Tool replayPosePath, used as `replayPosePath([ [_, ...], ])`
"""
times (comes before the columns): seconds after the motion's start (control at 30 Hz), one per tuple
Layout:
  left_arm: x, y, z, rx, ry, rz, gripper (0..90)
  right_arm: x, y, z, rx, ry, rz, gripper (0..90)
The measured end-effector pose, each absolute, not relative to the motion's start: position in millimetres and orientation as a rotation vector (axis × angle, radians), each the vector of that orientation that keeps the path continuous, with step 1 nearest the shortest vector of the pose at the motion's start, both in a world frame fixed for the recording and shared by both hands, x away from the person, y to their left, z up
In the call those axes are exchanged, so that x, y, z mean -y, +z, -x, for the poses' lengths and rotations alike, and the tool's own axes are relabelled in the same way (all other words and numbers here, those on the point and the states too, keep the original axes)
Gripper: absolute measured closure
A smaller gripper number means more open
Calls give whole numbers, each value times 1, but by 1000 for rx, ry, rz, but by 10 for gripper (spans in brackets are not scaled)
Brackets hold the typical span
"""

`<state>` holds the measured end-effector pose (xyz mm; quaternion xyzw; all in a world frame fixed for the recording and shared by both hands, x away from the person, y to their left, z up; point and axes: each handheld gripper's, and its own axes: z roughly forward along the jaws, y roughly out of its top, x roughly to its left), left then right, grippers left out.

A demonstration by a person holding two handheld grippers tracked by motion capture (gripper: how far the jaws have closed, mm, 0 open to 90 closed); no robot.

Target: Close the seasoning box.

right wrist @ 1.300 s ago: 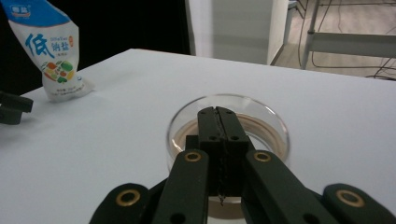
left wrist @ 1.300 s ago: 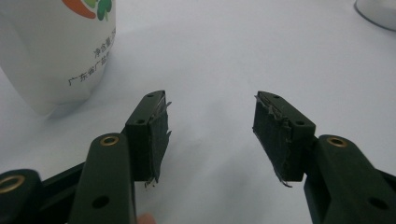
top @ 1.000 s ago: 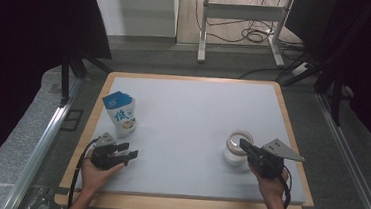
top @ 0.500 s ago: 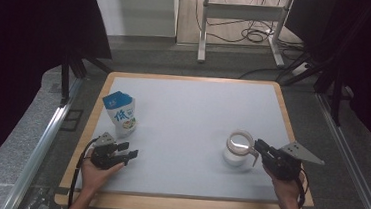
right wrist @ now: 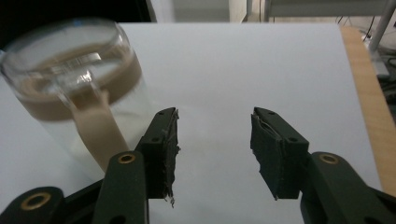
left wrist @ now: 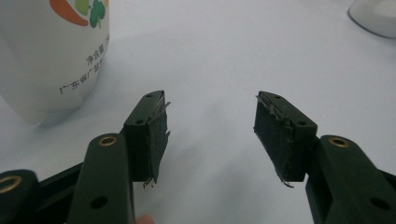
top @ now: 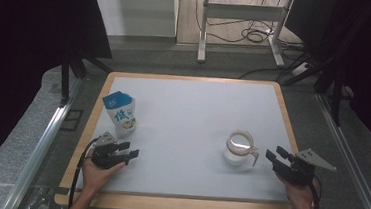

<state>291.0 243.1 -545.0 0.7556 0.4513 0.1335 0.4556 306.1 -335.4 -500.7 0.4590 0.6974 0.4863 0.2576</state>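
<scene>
Glass jar (top: pixel 239 150) is standing free on the counter (top: pixel 193 110) in the high view, the right tool (top: pixel 275 157) sitting just right of it, spread and empty, evidently after letting go; earlier it was over the jar, and its jaws have just been opening; left tool (top: pixel 130 150) is waiting near the pouch (top: pixel 121 112); in the left gripper view the left tool (left wrist: pixel 210 126) is resting spread beside the pouch (left wrist: pixel 51 56); in the right gripper view the jar (right wrist: pixel 79 79) is standing left of the jaws, outside the right tool (right wrist: pixel 215 140).

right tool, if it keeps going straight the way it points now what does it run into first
Probably nothing soon. The right tool, jaws just opened and empty, points over bare white table. The glass jar stands left of that line, close beside the left jaw, so it may be brushed; depth is hard to judge.
</scene>
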Motion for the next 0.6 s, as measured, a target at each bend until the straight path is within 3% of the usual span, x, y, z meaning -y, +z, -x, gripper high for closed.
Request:
replayPosePath([
  [0.6,-245,-544,-287,-1106,331,-1861,439,335,-516,-306,-1940,1244,-1259,481],
])
